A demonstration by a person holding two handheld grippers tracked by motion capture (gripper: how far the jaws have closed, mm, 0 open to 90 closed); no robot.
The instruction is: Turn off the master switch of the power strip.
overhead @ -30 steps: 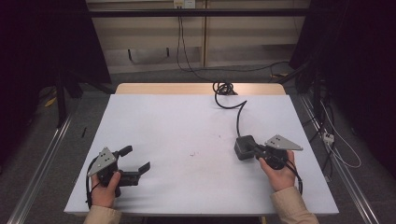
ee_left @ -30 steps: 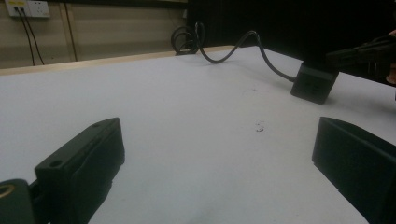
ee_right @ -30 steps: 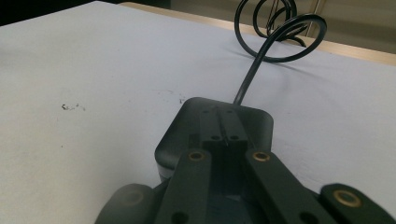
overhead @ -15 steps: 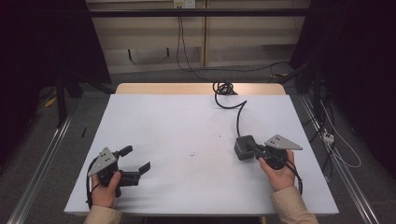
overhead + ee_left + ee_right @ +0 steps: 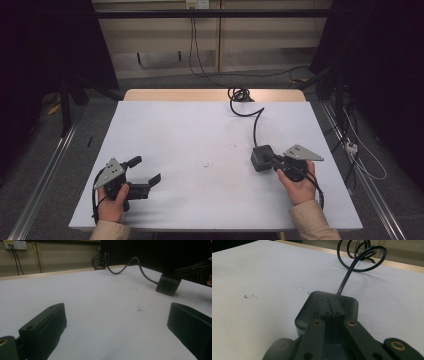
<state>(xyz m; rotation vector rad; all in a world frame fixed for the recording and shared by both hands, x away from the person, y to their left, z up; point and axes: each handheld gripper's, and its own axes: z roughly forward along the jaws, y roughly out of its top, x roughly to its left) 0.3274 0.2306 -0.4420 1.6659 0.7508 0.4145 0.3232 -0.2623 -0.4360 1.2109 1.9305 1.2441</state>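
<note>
A black power adapter (image 5: 261, 157) lies on the white table (image 5: 200, 135), right of the middle. Its black cable (image 5: 255, 120) runs back to a coil (image 5: 239, 94) at the far edge. My right gripper (image 5: 273, 160) is shut, held in a hand at the right, and its closed tips lie over the adapter's top (image 5: 352, 305) with nothing between them. In the right gripper view the right gripper (image 5: 331, 308) points along the cable (image 5: 348, 277). My left gripper (image 5: 145, 171) stands open near the front left, empty. In the left gripper view the left gripper (image 5: 116, 312) faces the adapter (image 5: 168, 285).
A small dark mark (image 5: 207, 164) sits on the table between the two grippers. The wooden far edge (image 5: 175, 94) borders the white sheet. Loose cables lie on the floor beyond the right side (image 5: 350, 145). Metal rails run along both sides (image 5: 45, 175).
</note>
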